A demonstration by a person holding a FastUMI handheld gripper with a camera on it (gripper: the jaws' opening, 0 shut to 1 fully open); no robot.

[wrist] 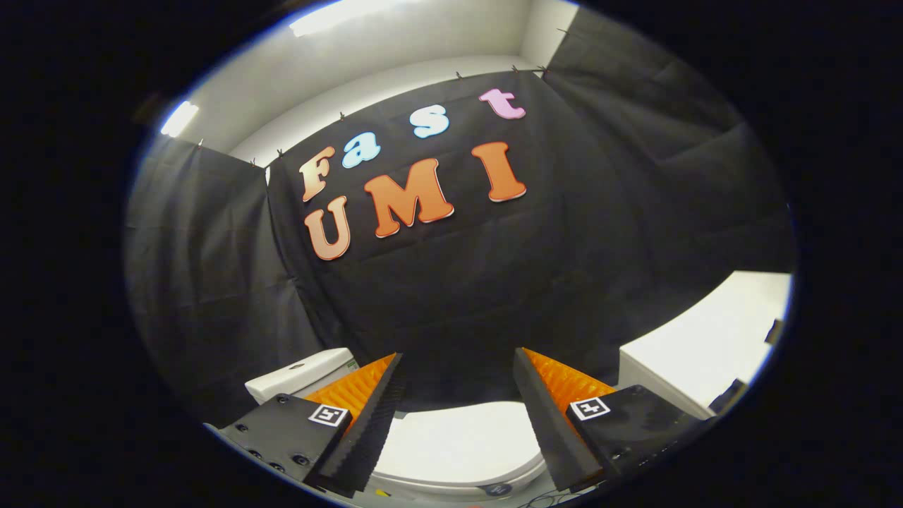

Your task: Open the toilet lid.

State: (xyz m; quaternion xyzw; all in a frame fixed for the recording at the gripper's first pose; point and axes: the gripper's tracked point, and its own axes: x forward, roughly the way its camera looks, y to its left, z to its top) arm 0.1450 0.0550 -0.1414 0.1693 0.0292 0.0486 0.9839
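A white toilet lid [458,444] lies flat and closed below and between my two fingers. The white cistern [300,375] of the toilet stands behind the left finger. My gripper [458,363] hangs above the lid, open, with a wide gap and nothing between its fingers. The fingertips stand clear of the lid and point toward the black cloth wall beyond it. The lid's front edge is partly hidden by the fingers.
A white cabinet or counter [705,346] stands to the right of the toilet, beyond the right finger. Black cloth walls [564,268] close the booth behind and to both sides. Some cables [547,499] lie on the floor by the toilet's base.
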